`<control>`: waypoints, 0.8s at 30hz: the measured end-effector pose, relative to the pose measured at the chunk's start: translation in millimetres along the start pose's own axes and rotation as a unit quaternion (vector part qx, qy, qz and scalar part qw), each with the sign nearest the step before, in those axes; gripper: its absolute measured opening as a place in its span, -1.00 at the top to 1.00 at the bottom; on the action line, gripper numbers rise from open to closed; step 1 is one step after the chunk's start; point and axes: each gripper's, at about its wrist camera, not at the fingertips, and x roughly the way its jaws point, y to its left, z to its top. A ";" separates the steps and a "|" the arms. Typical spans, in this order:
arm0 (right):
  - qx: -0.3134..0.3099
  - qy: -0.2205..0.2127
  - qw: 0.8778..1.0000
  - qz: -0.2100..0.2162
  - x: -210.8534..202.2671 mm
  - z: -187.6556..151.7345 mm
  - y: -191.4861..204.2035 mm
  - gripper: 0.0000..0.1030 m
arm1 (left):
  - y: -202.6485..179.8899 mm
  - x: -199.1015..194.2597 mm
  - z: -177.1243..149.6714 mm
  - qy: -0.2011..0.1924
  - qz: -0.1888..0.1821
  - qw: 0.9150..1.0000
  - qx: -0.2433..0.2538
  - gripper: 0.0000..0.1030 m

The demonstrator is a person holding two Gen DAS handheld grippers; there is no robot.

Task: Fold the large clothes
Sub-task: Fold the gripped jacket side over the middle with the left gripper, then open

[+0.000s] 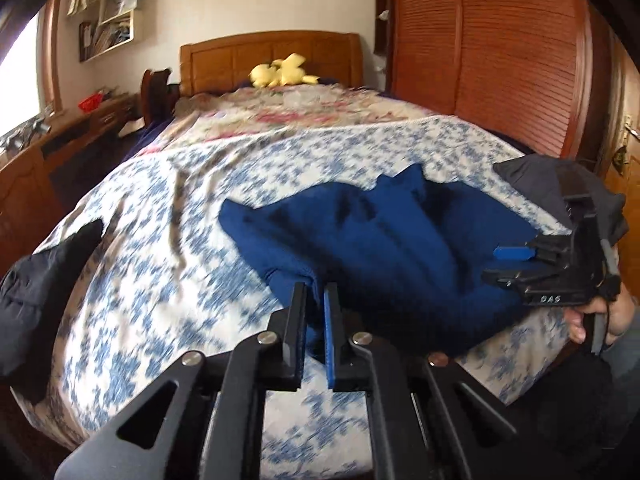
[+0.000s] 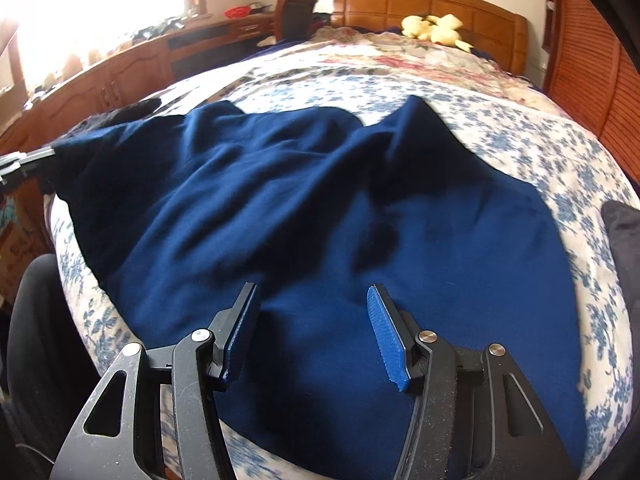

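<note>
left wrist faced headboard (image 1: 272, 54), bed's foot | right wrist close over garment (image 2: 320, 208) | shared: bed, garment

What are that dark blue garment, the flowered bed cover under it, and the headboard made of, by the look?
Blue garment: a soft matte knit, probably fleece or sweatshirt jersey; it lies in thick rounded folds with no sheen.
Flowered bed cover: thin printed woven cloth, likely cotton; flat, matte, finely wrinkled.
Headboard: wood with a smooth, slightly glossy orange-brown varnish and recessed panels; solid or veneer cannot be told.

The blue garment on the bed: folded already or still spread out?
Spread out, rumpled: the blue garment covers much of the bed, with no tidy folds.
</note>
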 end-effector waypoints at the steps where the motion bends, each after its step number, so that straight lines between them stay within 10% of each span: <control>1: 0.006 -0.005 1.000 0.001 -4.8 -2.5 -6.4 -0.10 | -10.4 0.7 8.2 -0.003 -0.014 1.000 0.009 0.95; 15: 0.102 -0.042 0.993 -0.039 -58.7 -40.0 -95.5 -0.10 | -178.6 36.4 80.6 -0.030 -0.139 0.985 0.093 0.96; 24: 0.123 -0.048 0.990 -0.041 -68.2 -43.1 -108.0 -0.10 | -185.4 65.1 63.3 0.012 -0.111 0.989 0.094 0.88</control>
